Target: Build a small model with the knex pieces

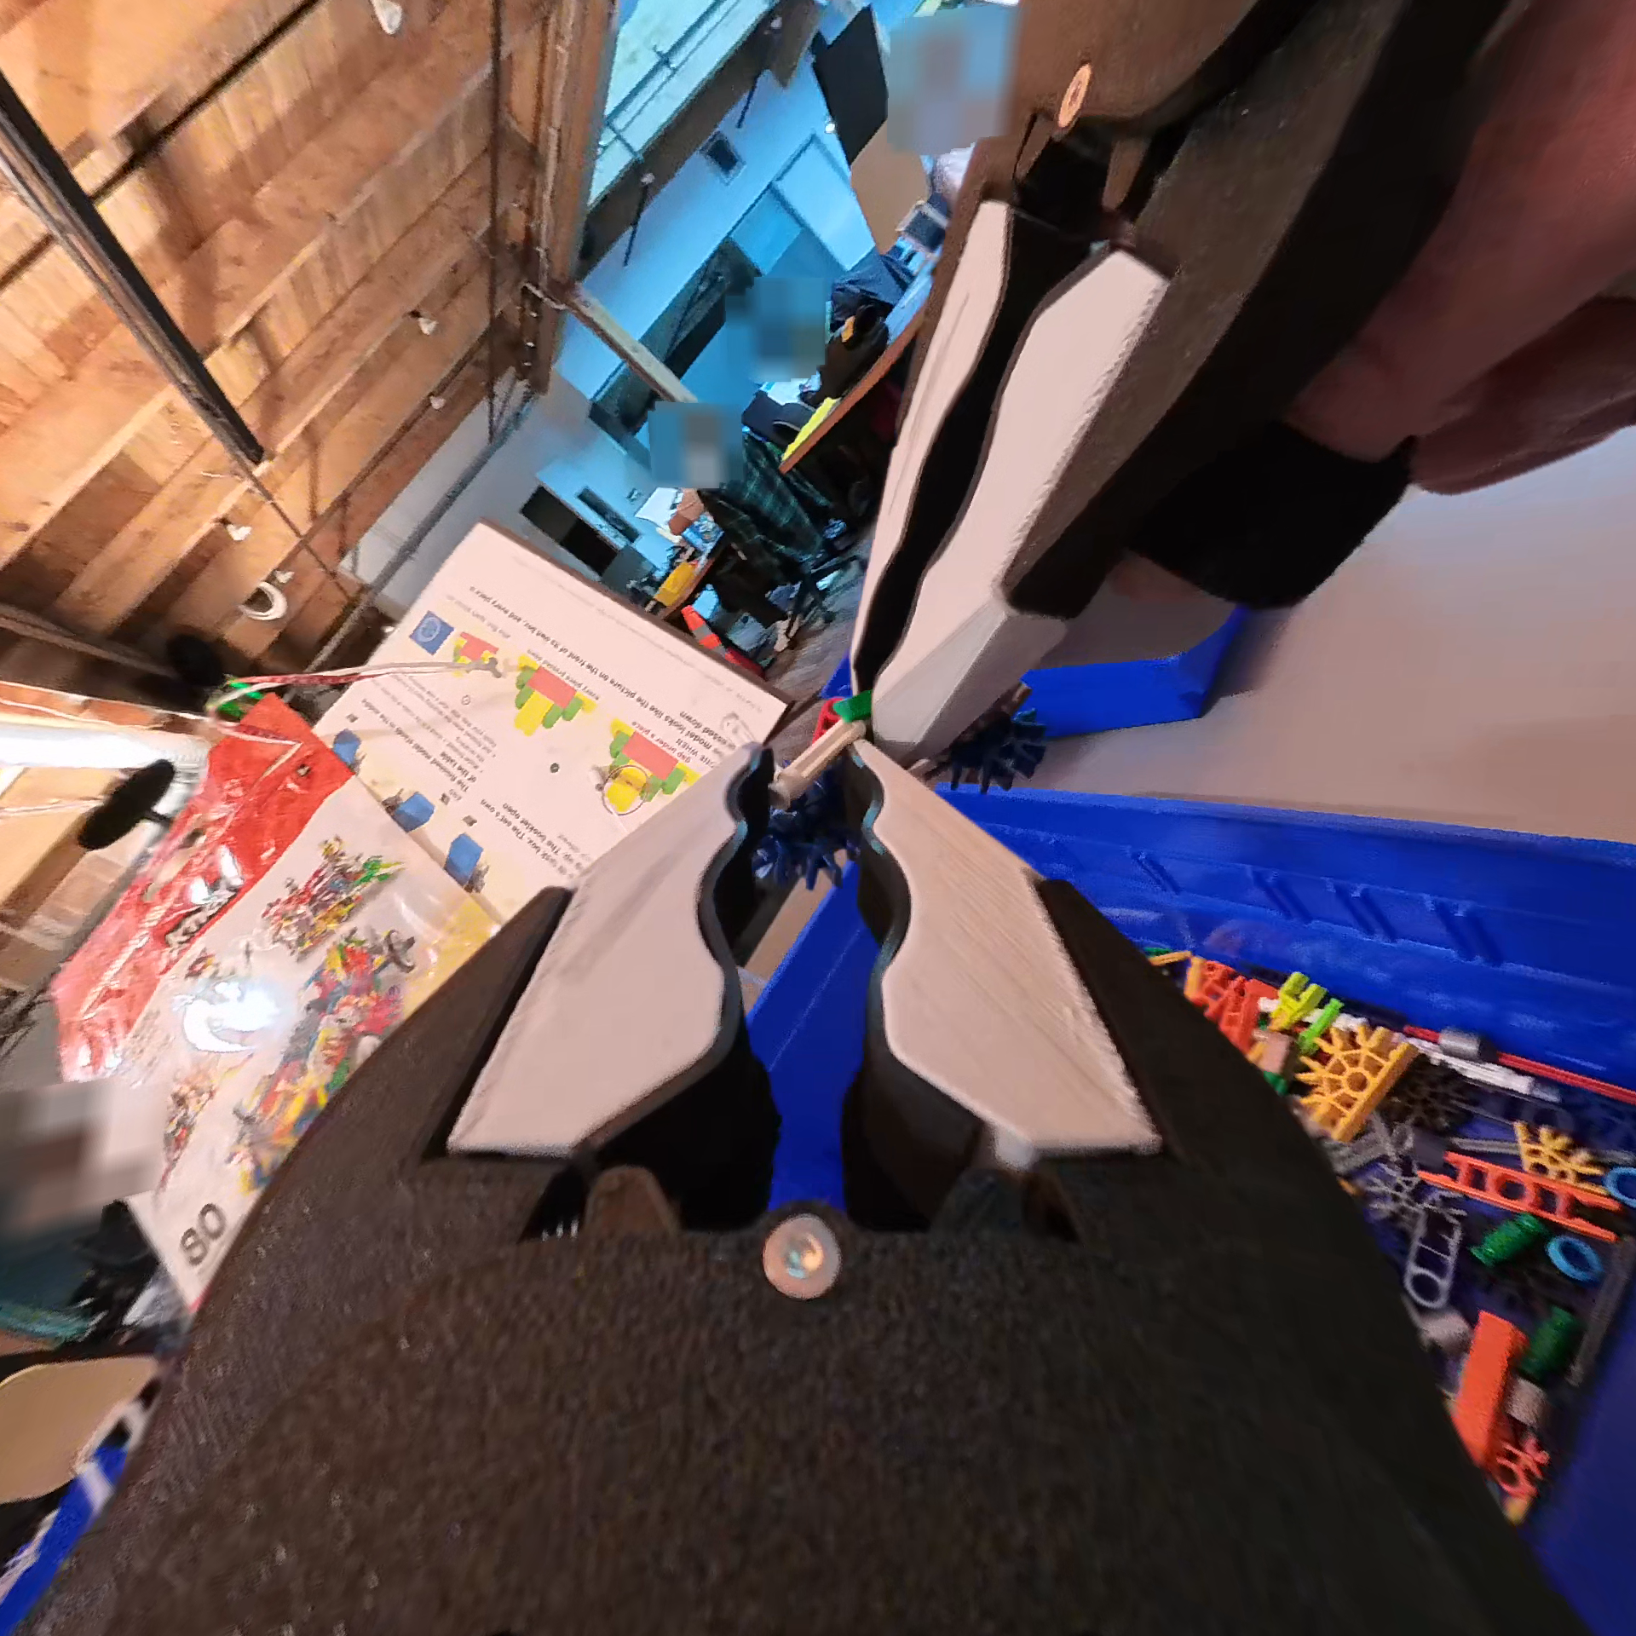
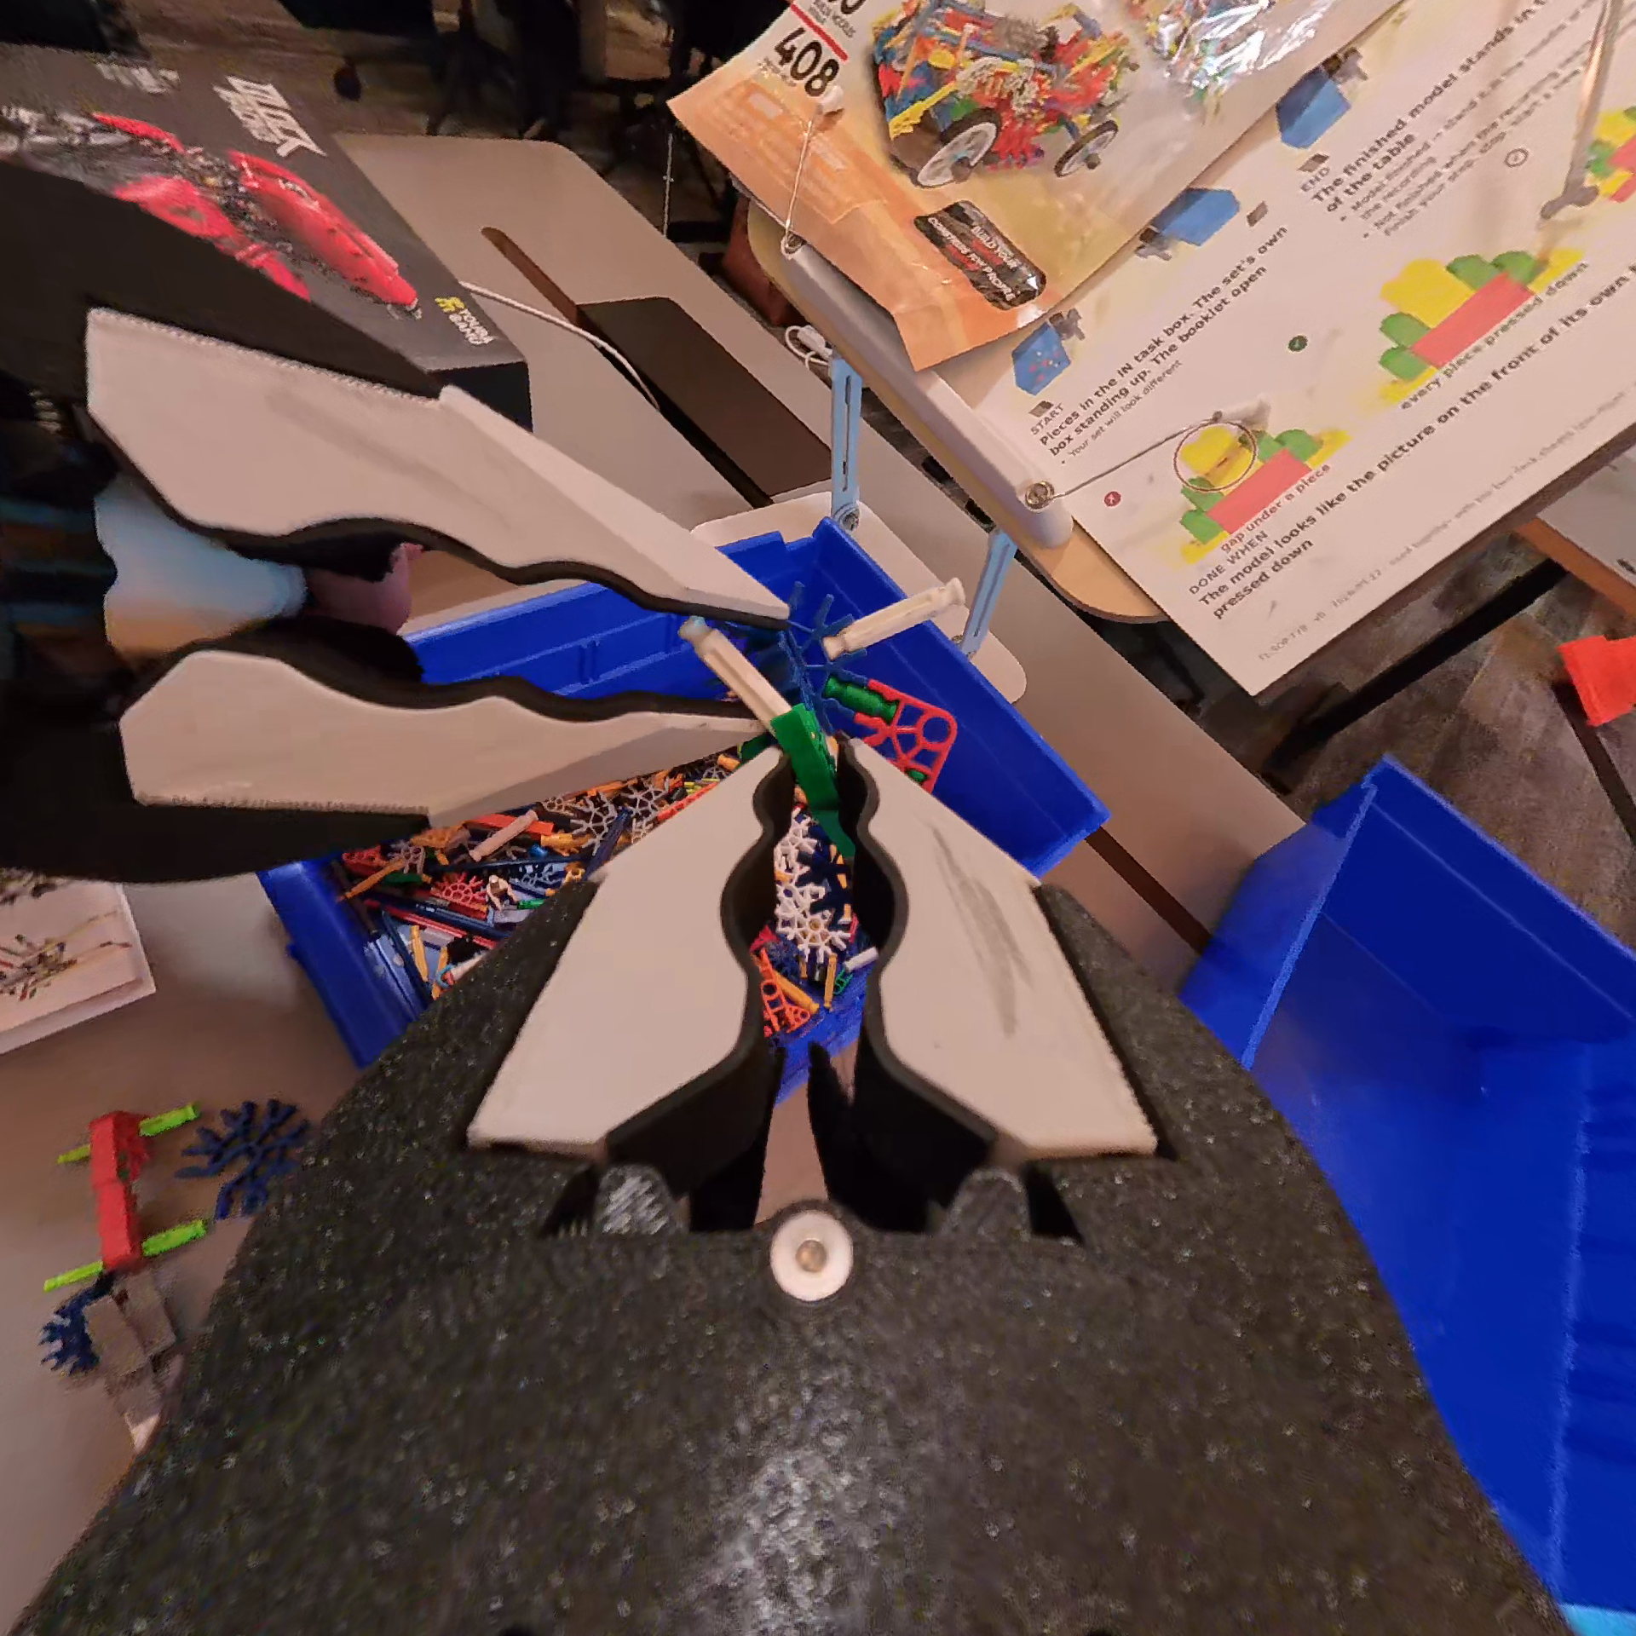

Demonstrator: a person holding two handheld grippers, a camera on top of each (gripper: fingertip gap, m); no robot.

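Blue snowflake connector [image 2: 801, 659], white rods attached, sits clamped in your left hand-held gripper [image 2: 770, 673]; your right hand-held gripper [image 2: 810, 761] pinches its green piece [image 2: 810, 752] above the blue bin [image 2: 965, 752].

Blue bin [image 2: 1461, 1107] cut off at the right edge; gripped assembly's [image 1: 819, 761] centre hidden behind fingertips, blurred

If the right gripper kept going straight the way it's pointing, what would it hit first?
Most likely the small assembly right at its tips: the right gripper, shut on a green piece, points at the blue connector with white rods that the left gripper holds. Beyond that is the blue bin's wall; depth is unclear.
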